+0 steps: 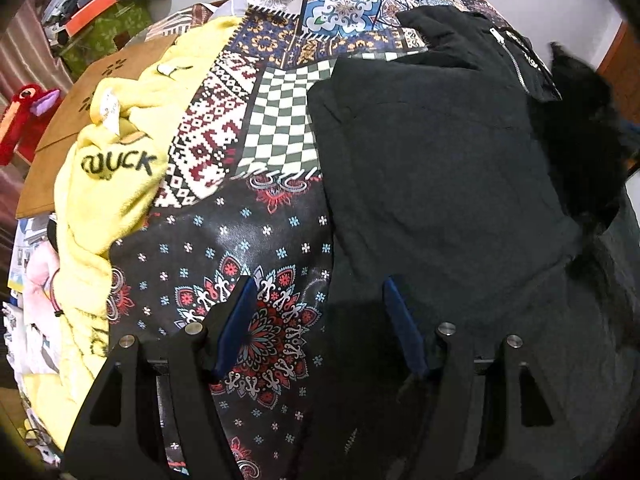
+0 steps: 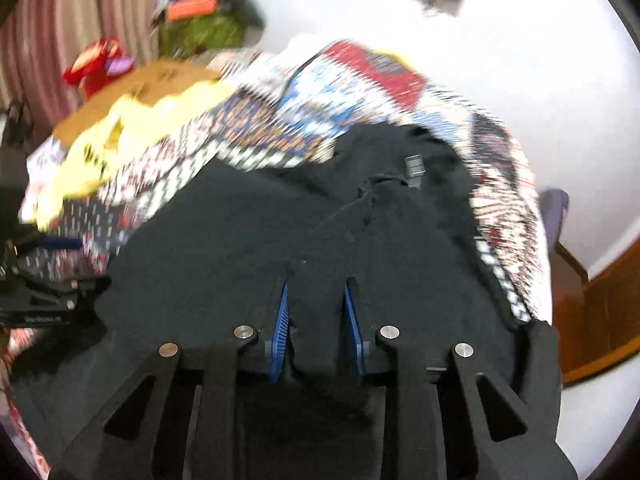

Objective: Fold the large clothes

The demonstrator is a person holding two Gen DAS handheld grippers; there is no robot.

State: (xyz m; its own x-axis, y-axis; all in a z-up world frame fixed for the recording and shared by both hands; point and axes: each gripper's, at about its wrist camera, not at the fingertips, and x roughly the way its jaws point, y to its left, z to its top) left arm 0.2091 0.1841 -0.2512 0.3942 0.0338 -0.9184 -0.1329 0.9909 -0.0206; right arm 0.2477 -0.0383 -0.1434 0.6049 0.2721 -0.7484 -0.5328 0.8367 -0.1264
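Folding the black garment (image 1: 440, 160): it lies ahead of both tools on the patchwork cover (image 1: 248, 240). I read the left gripper (image 1: 316, 320) as wide open and empty, one finger over the cover, the other over the black hem. The right gripper (image 2: 316, 320) has a black fold between its narrowed jaws; a firm pinch I cannot confirm. Advice: carry the fold across level, avoid dragging. A yellow fleece (image 1: 104, 168) lies left-ahead; white wall (image 2: 480, 60) beyond.
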